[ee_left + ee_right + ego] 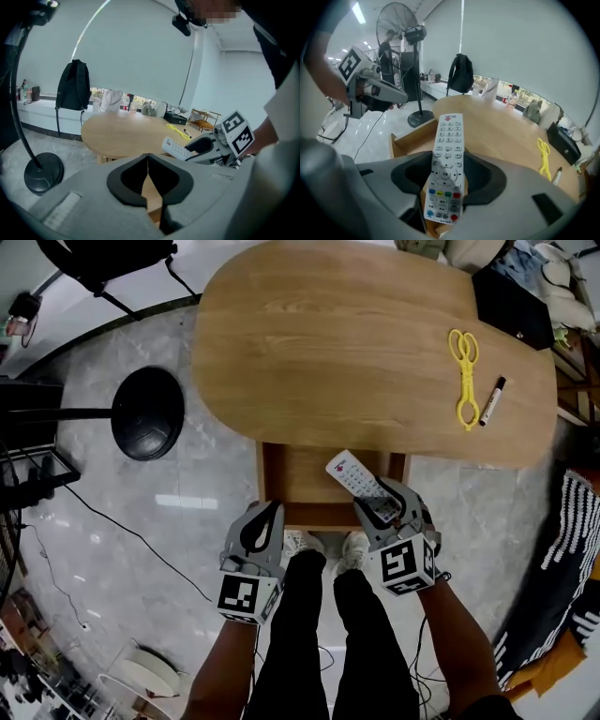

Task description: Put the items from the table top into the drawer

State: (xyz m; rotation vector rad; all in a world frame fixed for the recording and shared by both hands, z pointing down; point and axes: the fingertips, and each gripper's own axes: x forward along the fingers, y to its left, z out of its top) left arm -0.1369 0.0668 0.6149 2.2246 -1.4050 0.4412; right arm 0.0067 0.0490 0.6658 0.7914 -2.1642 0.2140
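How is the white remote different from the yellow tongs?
The remote is white with many small buttons; the tongs are plain yellow. The remote is one flat bar; the tongs are two thin arms with loop handles. The remote is clamped in the right gripper at the open drawer; the tongs lie free on the table beside a marker. Both are long and narrow.

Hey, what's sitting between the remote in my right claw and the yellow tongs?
Nothing. The head view shows just bare tabletop between the remote, gripped in the right claw, and the yellow tongs.
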